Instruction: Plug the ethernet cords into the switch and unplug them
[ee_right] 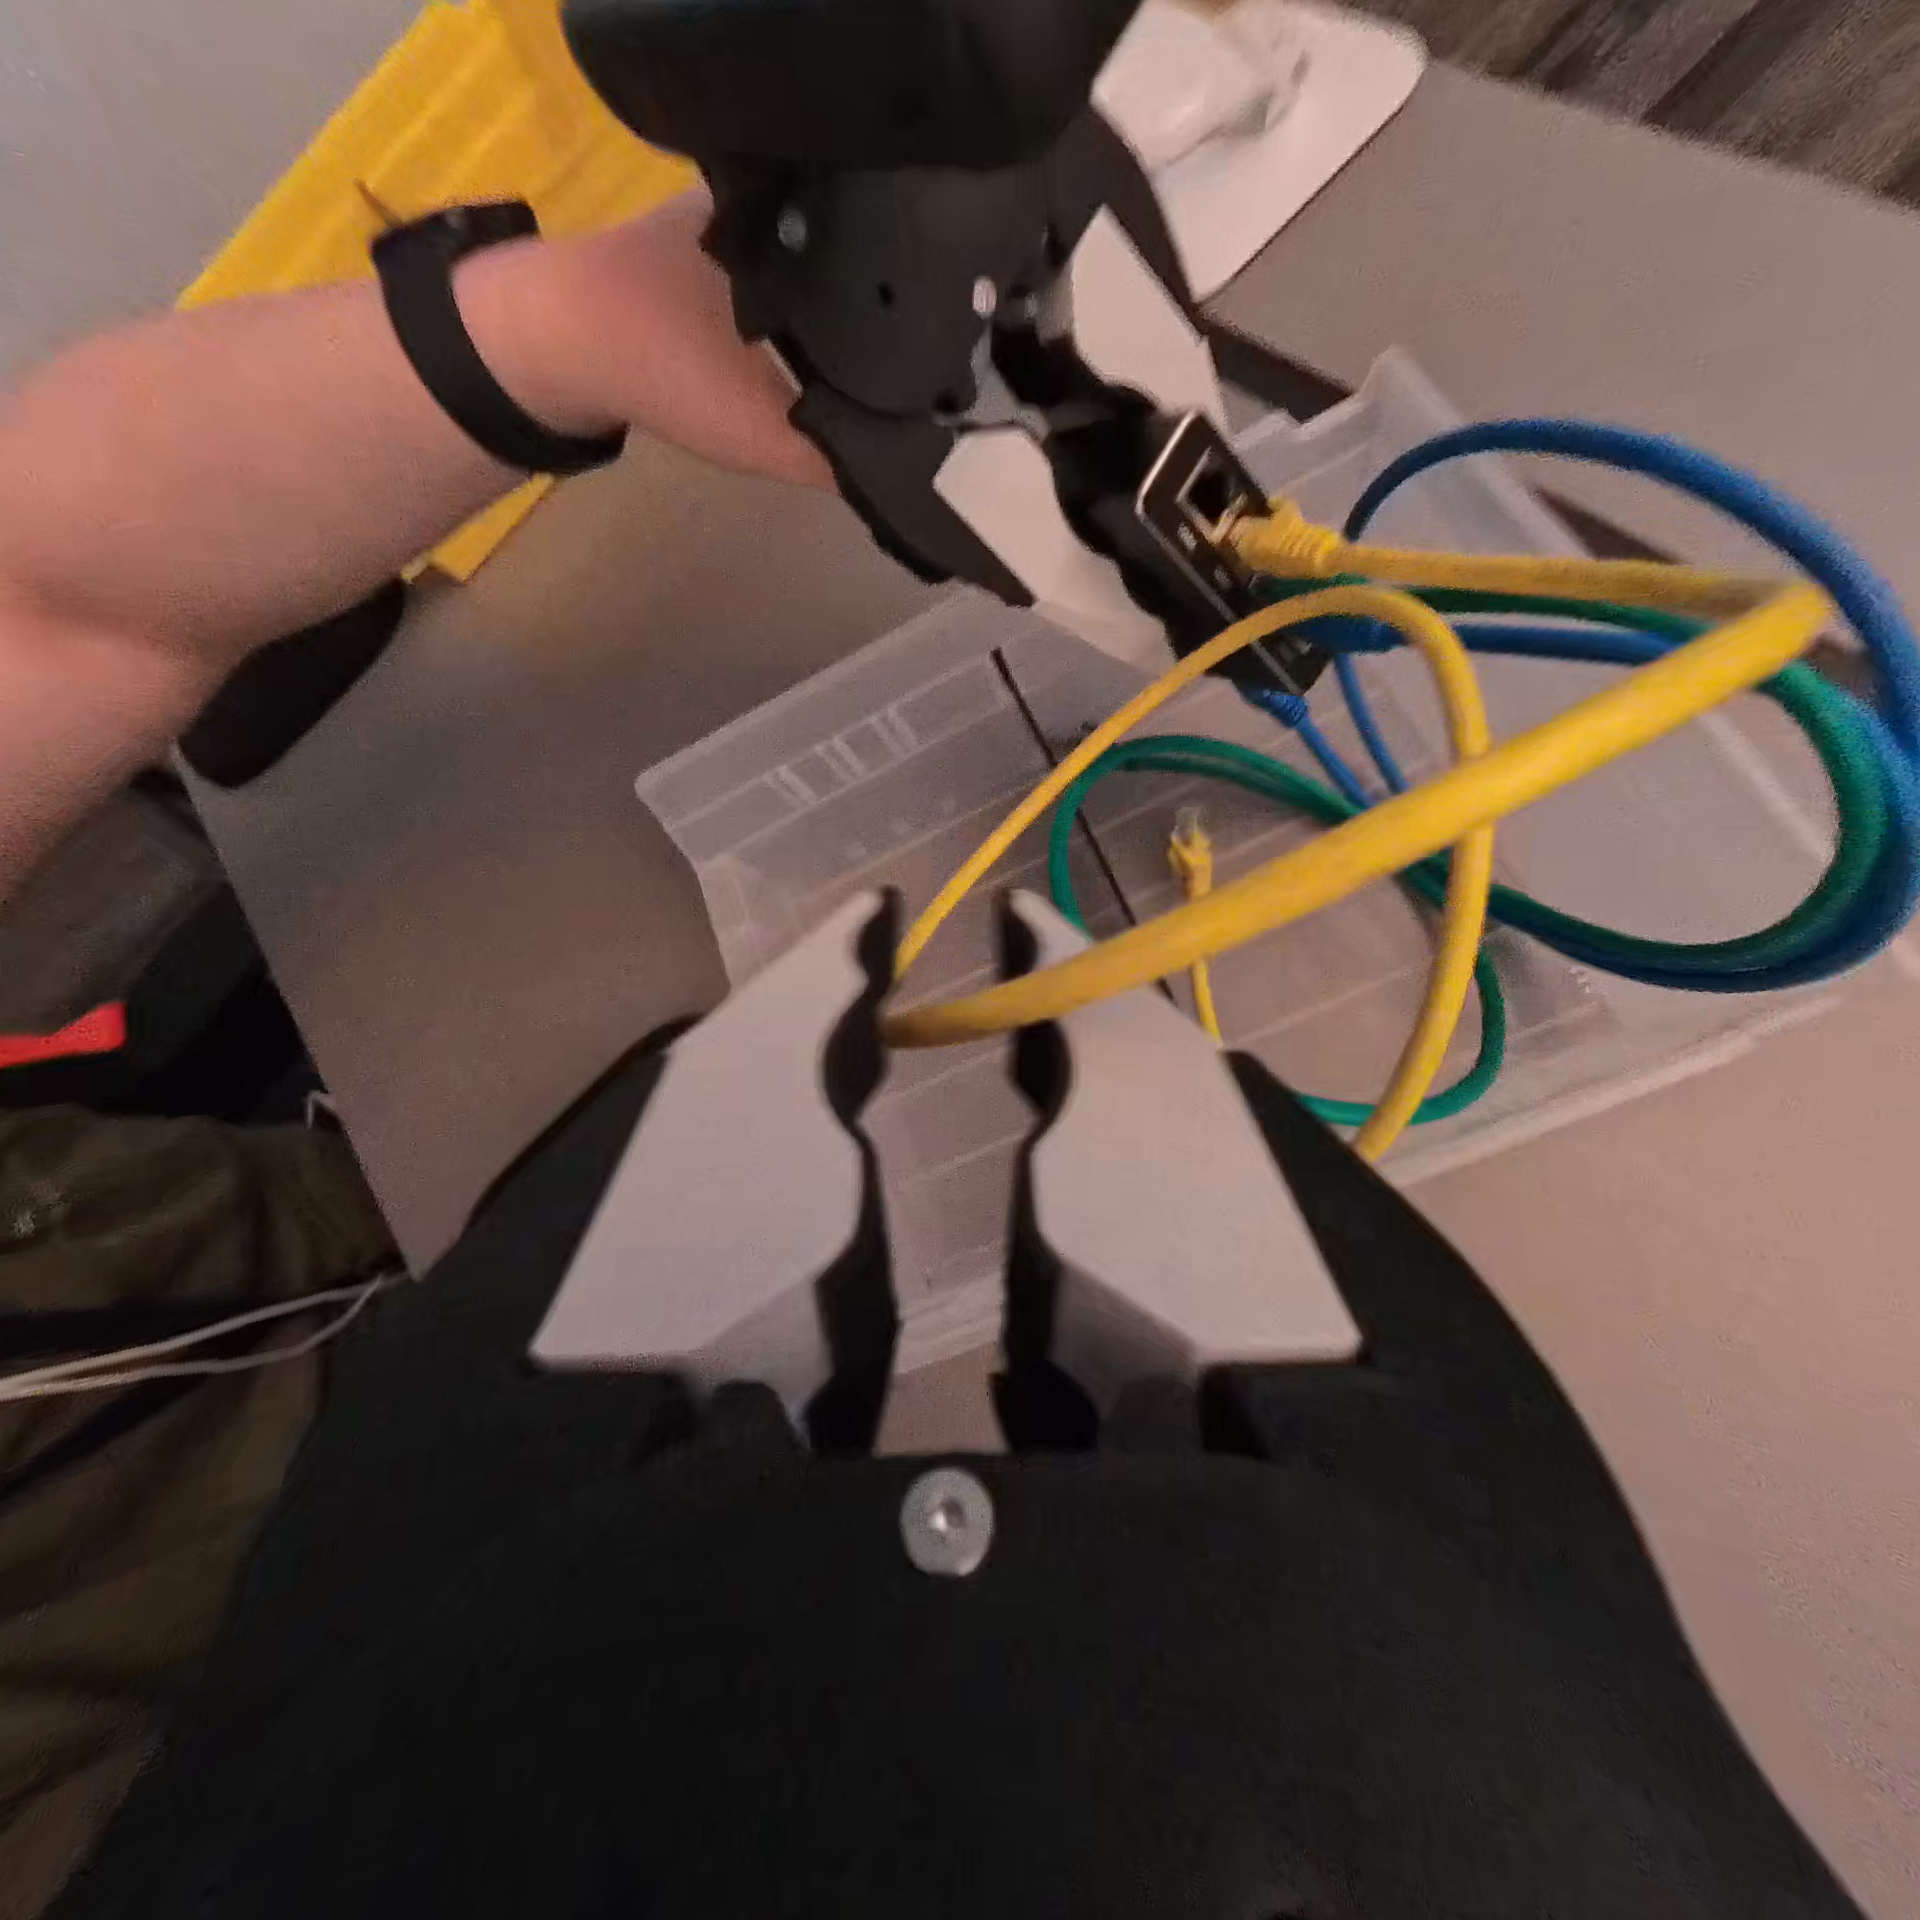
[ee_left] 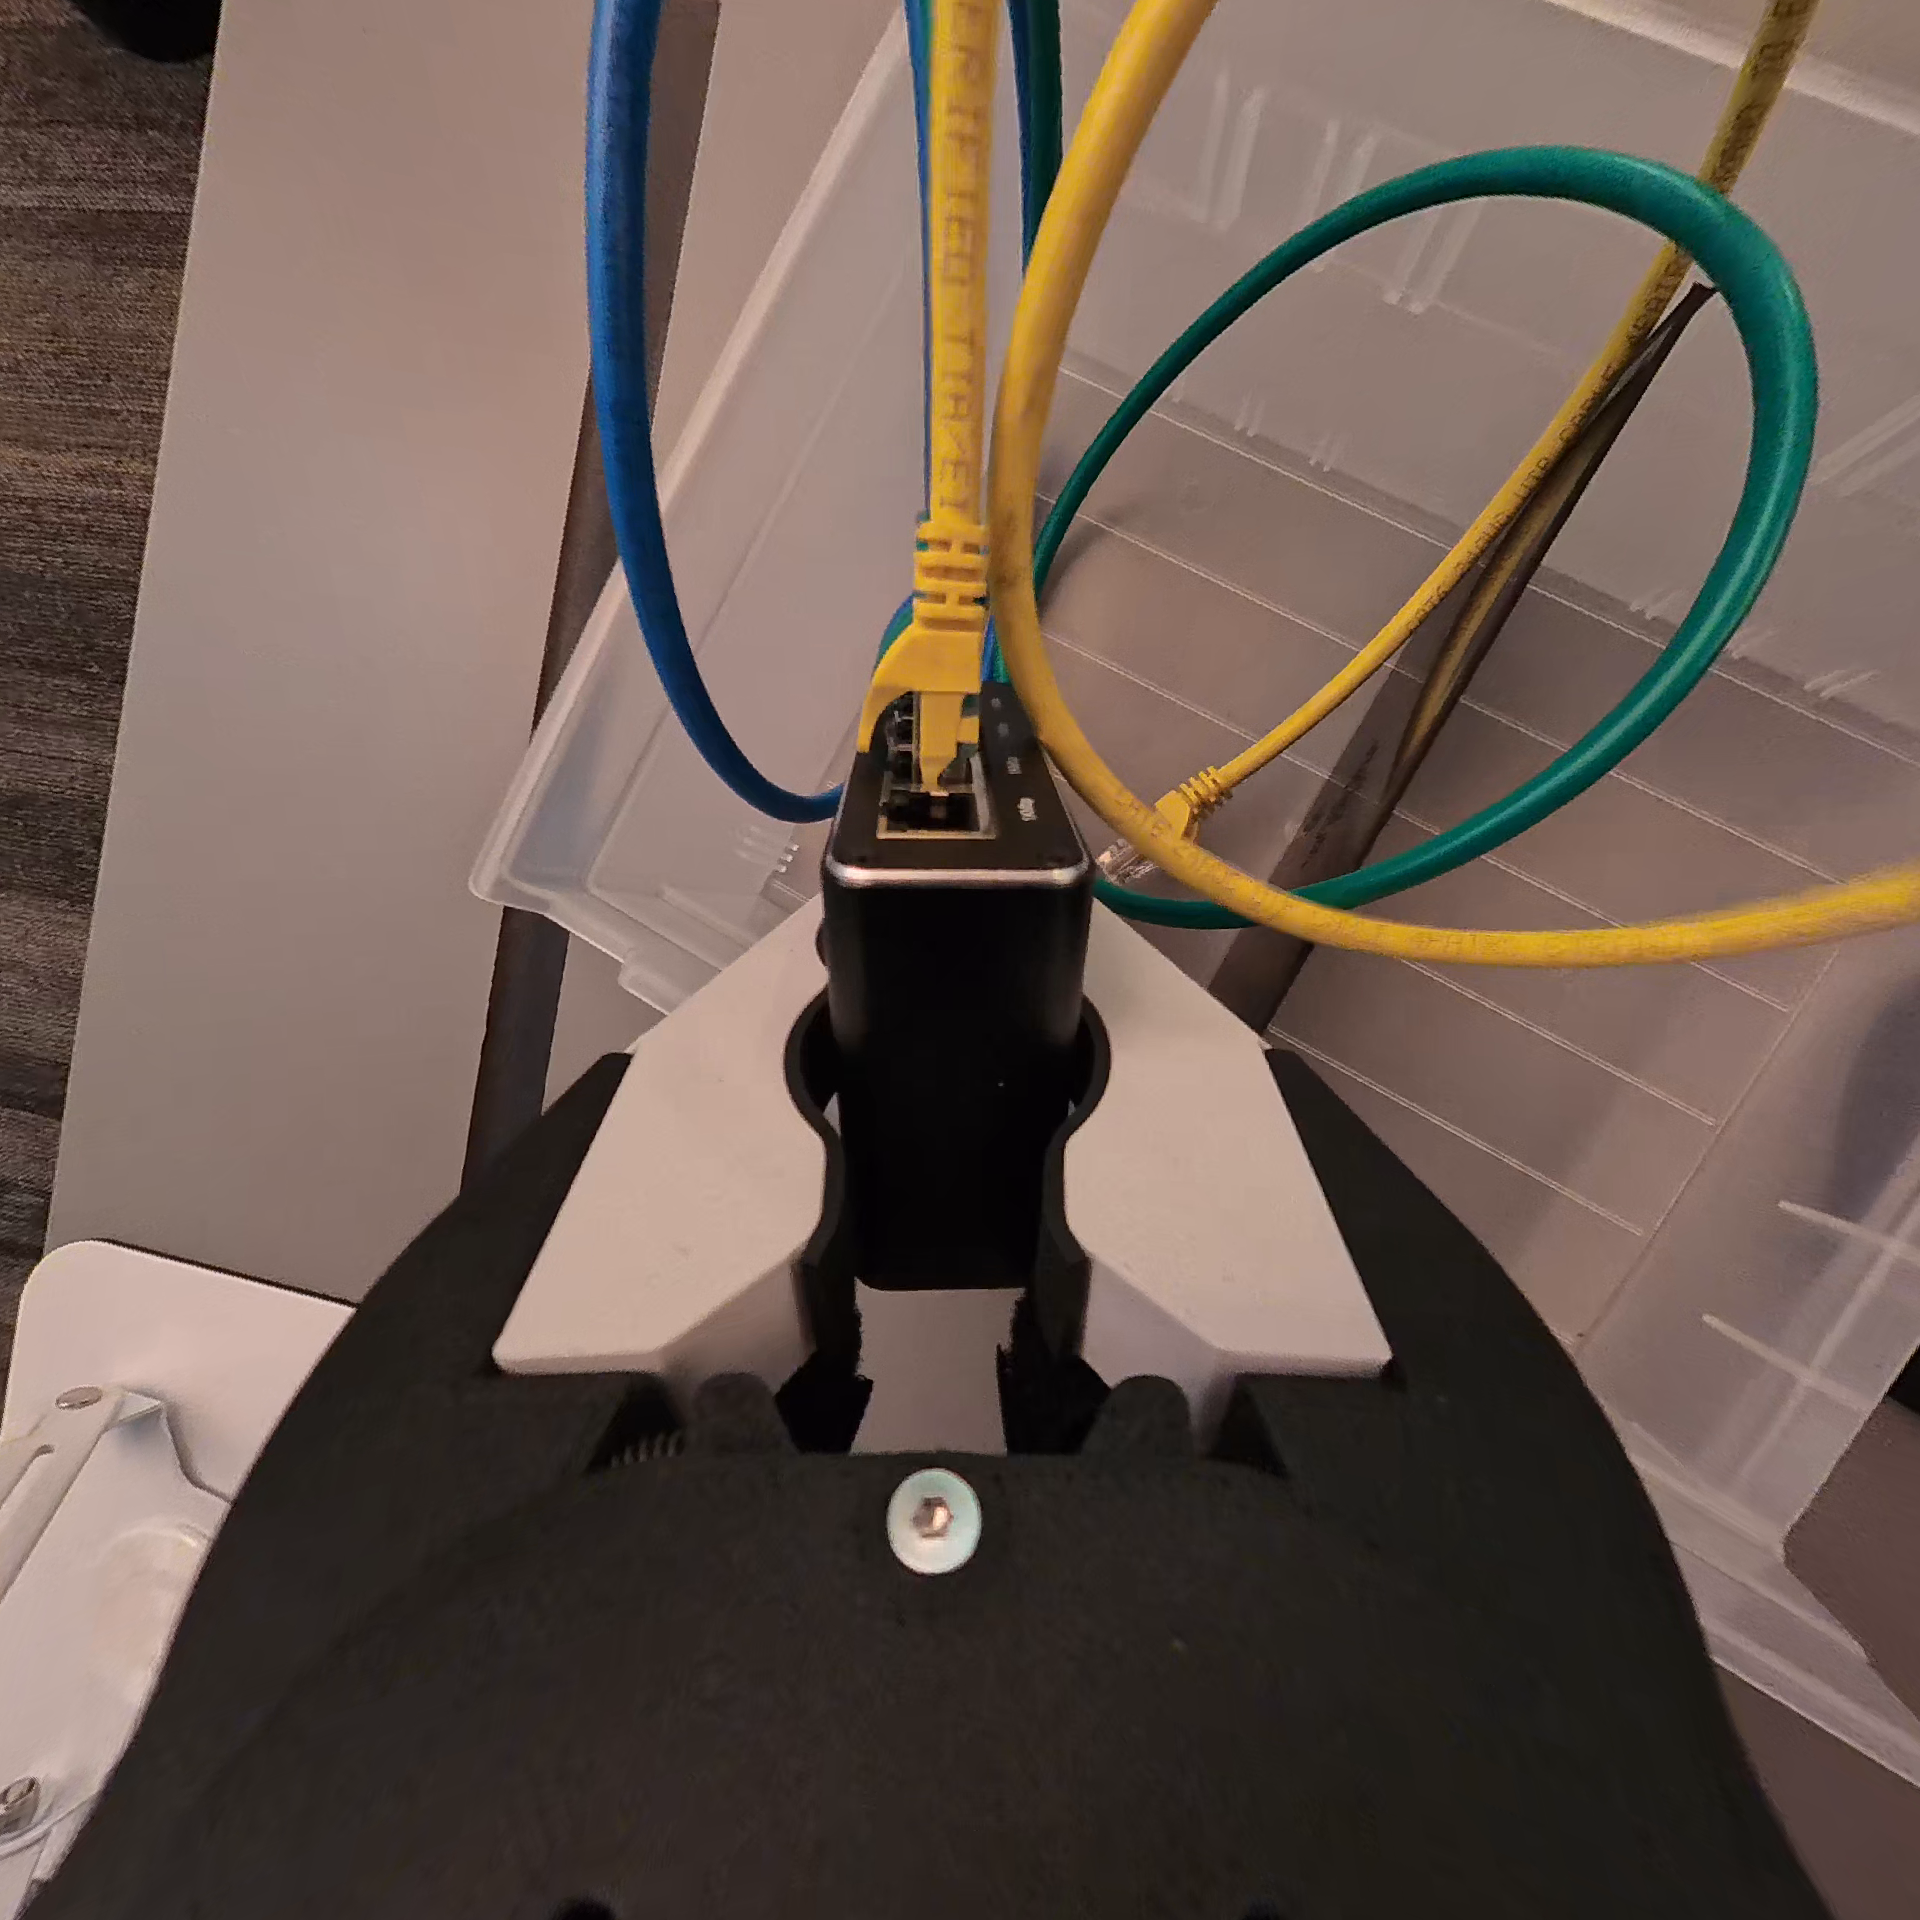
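My left gripper is shut on a black switch and holds it up, ports facing away. A yellow cord's plug sits in a port next to an empty port. A blue cord and a green cord loop out from the switch. A second yellow plug hangs free. In the right wrist view my right gripper is slightly open, with the yellow cord lying loose across its gap. The switch is ahead in the left gripper.
A clear plastic bin lies on the grey table under the cords; it also shows in the right wrist view. A person's hand holds the left gripper. A yellow object lies far left. A white stand is near. The gap from one gripper's tips to the other's is roughly 15 centimeters.
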The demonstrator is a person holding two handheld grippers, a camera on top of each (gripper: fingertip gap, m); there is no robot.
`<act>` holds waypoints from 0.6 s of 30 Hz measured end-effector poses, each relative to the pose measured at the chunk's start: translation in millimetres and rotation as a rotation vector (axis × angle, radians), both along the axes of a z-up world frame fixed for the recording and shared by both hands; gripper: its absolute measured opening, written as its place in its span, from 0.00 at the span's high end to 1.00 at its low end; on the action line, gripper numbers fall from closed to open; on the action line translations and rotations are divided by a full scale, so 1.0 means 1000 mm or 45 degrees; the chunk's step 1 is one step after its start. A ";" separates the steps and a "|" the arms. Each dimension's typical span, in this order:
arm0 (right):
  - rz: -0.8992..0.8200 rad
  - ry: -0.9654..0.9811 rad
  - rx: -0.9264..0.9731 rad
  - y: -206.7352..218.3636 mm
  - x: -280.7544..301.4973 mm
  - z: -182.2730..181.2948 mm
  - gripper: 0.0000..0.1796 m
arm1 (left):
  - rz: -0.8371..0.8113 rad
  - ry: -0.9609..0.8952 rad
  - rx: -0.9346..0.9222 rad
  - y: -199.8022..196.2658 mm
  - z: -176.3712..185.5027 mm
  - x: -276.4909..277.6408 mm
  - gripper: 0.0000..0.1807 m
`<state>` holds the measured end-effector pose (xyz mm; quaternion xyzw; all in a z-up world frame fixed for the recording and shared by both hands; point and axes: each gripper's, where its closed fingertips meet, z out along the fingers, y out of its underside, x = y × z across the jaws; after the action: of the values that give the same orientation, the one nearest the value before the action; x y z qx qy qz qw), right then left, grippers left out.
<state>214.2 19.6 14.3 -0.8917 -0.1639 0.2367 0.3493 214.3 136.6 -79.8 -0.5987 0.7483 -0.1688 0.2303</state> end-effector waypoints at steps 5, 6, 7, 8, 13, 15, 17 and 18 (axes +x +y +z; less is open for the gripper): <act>-0.127 -0.501 -0.069 0.020 0.069 -0.040 0.99 | 0.011 -0.042 -0.048 -0.001 0.003 0.000 0.82; -0.097 -0.538 0.030 0.029 0.071 -0.033 0.99 | 0.011 -0.053 -0.073 -0.002 0.004 -0.001 0.82; -0.028 -0.573 0.165 0.037 0.067 -0.026 0.99 | 0.010 -0.059 -0.097 -0.003 0.004 -0.001 0.82; 0.009 -0.628 0.298 0.045 0.067 -0.021 0.99 | 0.006 -0.063 -0.116 -0.004 0.006 -0.002 0.82; 0.085 -0.972 0.094 0.040 0.095 -0.073 1.00 | 0.019 -0.239 -0.286 -0.008 0.041 -0.001 0.76; 0.140 -0.924 -0.025 0.035 0.090 -0.092 0.99 | 0.010 -0.351 -0.397 -0.012 0.067 -0.002 0.73; 0.161 -0.900 -0.094 0.030 0.088 -0.103 0.98 | 0.015 -0.407 -0.481 -0.014 0.087 -0.009 0.71; 0.164 -0.876 -0.134 0.026 0.086 -0.105 0.98 | 0.020 -0.424 -0.506 -0.016 0.094 -0.015 0.71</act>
<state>300.3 45.8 -91.1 -0.9238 -0.3156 -0.0477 0.2116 199.3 121.0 14.1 -0.6020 0.6476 -0.4070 0.2294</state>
